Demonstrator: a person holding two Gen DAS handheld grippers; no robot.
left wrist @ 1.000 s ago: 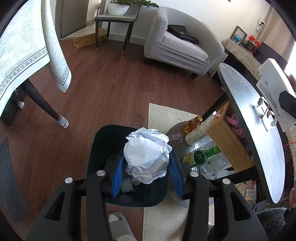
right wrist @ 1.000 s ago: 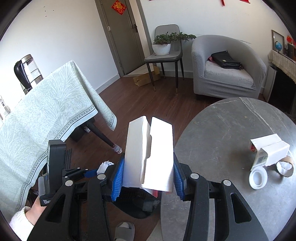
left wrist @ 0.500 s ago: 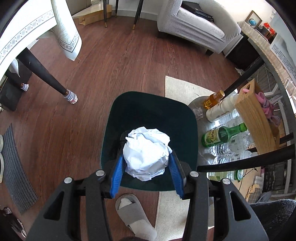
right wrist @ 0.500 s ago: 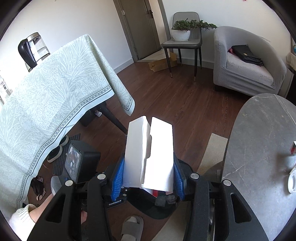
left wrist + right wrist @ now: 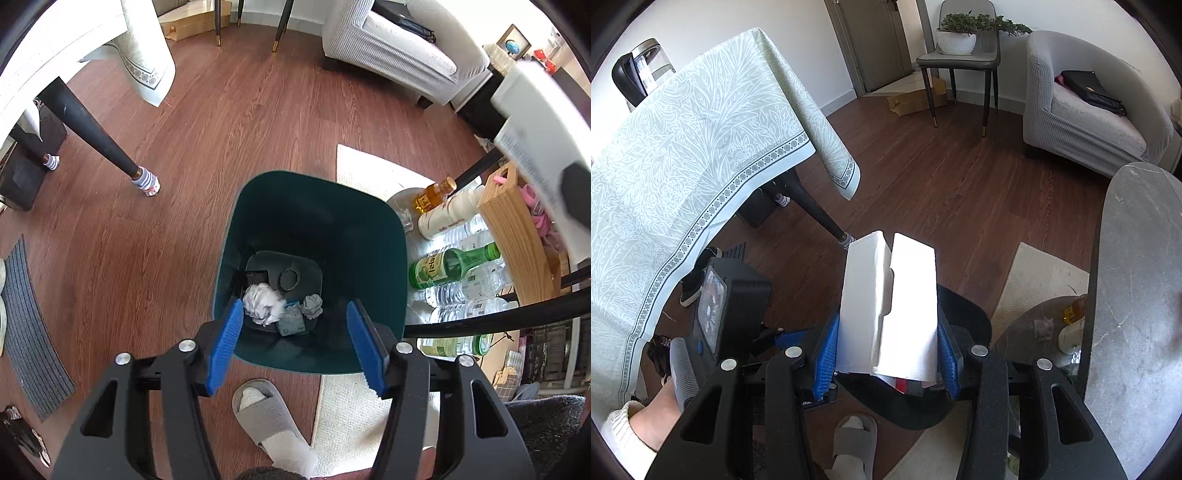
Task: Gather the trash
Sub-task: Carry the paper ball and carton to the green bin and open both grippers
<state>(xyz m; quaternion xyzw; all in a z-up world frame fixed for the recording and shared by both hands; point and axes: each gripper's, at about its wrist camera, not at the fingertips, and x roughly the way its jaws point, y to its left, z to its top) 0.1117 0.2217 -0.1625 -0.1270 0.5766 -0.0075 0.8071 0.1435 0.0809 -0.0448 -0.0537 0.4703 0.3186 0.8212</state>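
Wooden floor, green bin (image 5: pixel 369 236), crumpled paper (image 5: pixel 263 303) inside below wide left fingers (image 5: pixel 226 341), right fingers (image 5: pixel 827 350) clamping white carton (image 5: pixel 890 306).

Bright daylit views with strong fisheye bending and black vignette at the corners, glare bleaching the white box (image 5: pixel 890 306) and the pale rug (image 5: pixel 369 171), deep shade inside the bin (image 5: pixel 314 221), motion blur on the near white object (image 5: pixel 535 122) at right.

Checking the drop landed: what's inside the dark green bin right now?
At the bottom of the bin lie a large crumpled paper ball, a smaller grey wad, a bluish packet and a dark square item. The near wall hides part of the floor.
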